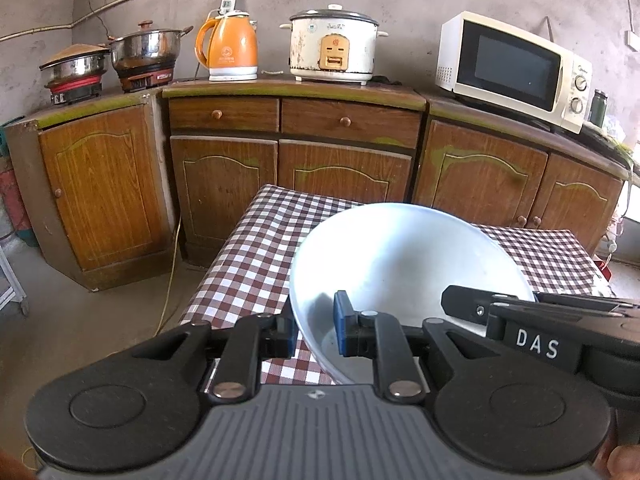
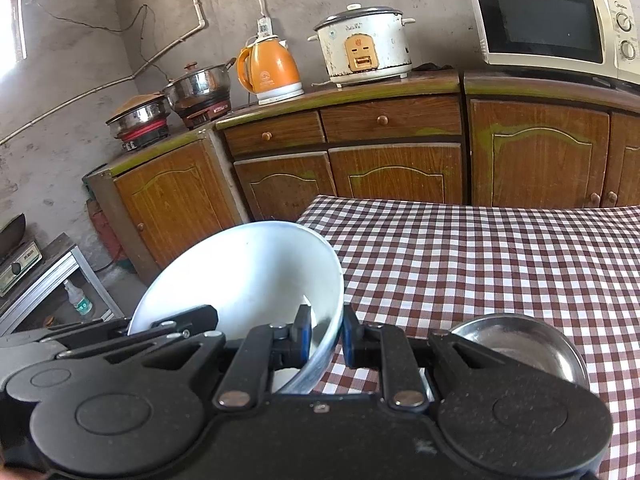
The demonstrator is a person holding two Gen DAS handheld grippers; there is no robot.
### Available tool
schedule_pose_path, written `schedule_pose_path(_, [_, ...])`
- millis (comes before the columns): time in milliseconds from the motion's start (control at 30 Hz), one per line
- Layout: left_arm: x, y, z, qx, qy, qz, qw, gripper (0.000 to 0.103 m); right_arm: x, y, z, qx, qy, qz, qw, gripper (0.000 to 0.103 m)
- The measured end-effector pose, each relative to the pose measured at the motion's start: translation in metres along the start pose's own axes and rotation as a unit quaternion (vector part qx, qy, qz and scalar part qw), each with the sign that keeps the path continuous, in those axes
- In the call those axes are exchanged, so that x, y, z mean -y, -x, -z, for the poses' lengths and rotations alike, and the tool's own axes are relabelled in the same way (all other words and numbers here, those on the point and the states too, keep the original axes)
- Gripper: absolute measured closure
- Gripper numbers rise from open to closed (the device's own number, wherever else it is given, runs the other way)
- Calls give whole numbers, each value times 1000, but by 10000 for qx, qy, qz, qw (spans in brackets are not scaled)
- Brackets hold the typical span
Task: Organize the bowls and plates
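A large white bowl hangs above the checked table, carried by both grippers. My left gripper is shut on its left rim, one blue pad inside the bowl and one outside. In the right wrist view the same white bowl sits left of centre, and my right gripper is shut on its right rim. The right gripper's black body shows at the right edge of the left wrist view. A small steel dish lies on the checked table, partly hidden behind the right gripper.
Wooden cabinets run along the far wall behind the table. On them stand two steel pots, an orange kettle, a white rice cooker and a microwave. A low metal rack stands on the floor at left.
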State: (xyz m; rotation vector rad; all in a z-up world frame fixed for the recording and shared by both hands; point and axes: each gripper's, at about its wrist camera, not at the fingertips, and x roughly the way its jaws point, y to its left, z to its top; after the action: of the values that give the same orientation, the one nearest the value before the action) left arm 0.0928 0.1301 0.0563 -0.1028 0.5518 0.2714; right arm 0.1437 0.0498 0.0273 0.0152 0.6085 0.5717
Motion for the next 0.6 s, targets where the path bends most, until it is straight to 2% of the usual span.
schedule_pose_path(600, [-4,17,18,-43,45,4,10000,84,-8,18,18,-36,-26,-71,10000,82])
